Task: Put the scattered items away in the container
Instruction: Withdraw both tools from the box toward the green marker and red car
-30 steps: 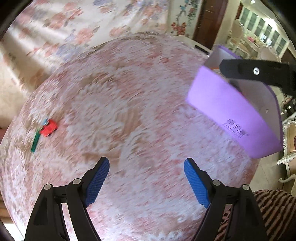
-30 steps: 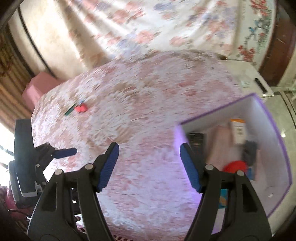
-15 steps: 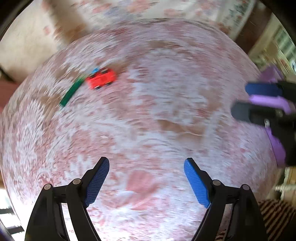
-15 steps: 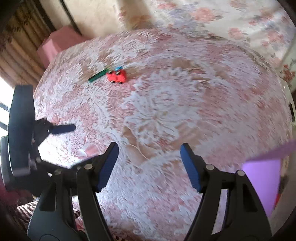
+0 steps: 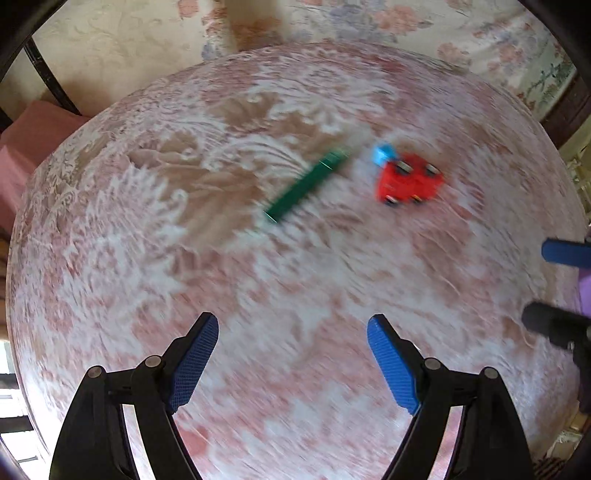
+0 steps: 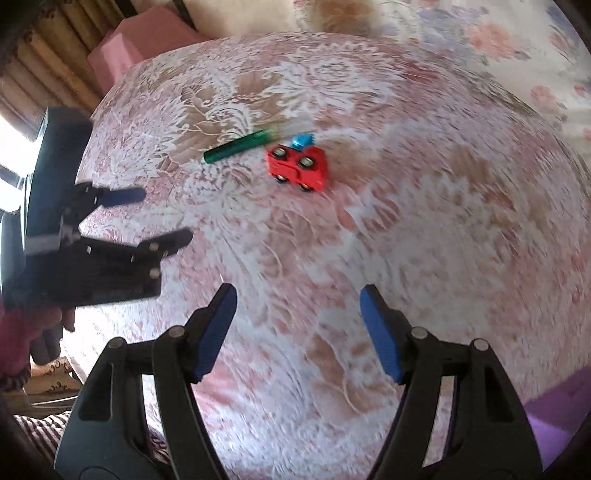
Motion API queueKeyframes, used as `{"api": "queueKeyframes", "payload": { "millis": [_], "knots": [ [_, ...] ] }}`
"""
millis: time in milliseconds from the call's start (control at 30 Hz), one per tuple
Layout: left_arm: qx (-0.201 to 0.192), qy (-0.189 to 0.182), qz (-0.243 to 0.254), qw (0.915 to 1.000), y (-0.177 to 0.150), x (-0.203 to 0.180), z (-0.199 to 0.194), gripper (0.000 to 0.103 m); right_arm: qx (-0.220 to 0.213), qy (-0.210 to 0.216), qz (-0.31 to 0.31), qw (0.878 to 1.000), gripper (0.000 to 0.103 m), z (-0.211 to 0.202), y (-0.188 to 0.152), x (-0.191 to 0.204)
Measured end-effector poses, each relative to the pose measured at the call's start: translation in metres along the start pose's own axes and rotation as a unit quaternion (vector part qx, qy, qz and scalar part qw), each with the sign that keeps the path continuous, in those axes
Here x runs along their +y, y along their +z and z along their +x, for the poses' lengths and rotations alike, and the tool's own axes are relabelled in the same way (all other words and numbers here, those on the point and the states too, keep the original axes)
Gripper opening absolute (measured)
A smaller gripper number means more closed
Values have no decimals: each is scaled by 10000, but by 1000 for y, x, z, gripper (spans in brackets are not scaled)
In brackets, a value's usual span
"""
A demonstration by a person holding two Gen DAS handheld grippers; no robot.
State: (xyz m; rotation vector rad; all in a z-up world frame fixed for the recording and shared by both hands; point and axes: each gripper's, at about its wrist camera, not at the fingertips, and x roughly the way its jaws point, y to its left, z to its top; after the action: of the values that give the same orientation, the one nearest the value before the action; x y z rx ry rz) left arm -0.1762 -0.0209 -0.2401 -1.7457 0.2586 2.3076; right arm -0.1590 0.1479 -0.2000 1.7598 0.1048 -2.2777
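Lace tablecloth (image 5: 184, 258) with red toy car (image 6: 297, 168) beside green stick (image 6: 236, 146); both claws (image 5: 291, 356) (image 6: 298, 330) apart, empty.

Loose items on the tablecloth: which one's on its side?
The red toy car: its wheels face sideways and up. The green stick lies flat; the small blue piece is too blurred to judge.

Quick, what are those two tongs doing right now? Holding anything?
Left tongs: open, holding nothing.
Right tongs: open, holding nothing.

Pink lace tablecloth (image 5: 258, 280) on table, floral curtain (image 6: 480, 33) behind, pink box (image 6: 144, 40).
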Motion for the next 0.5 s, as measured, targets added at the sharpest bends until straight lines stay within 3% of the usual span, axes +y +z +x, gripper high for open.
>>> {"api": "queueKeyframes", "payload": {
  "millis": [167, 500],
  "knots": [
    [-168, -264, 51, 9995, 27, 13, 9, 84, 20, -36, 76, 10000, 72, 15, 27, -3],
    [-270, -578, 661, 9958, 73, 1, 30, 84, 7, 75, 60, 10000, 72, 41, 71, -11]
  ]
}}
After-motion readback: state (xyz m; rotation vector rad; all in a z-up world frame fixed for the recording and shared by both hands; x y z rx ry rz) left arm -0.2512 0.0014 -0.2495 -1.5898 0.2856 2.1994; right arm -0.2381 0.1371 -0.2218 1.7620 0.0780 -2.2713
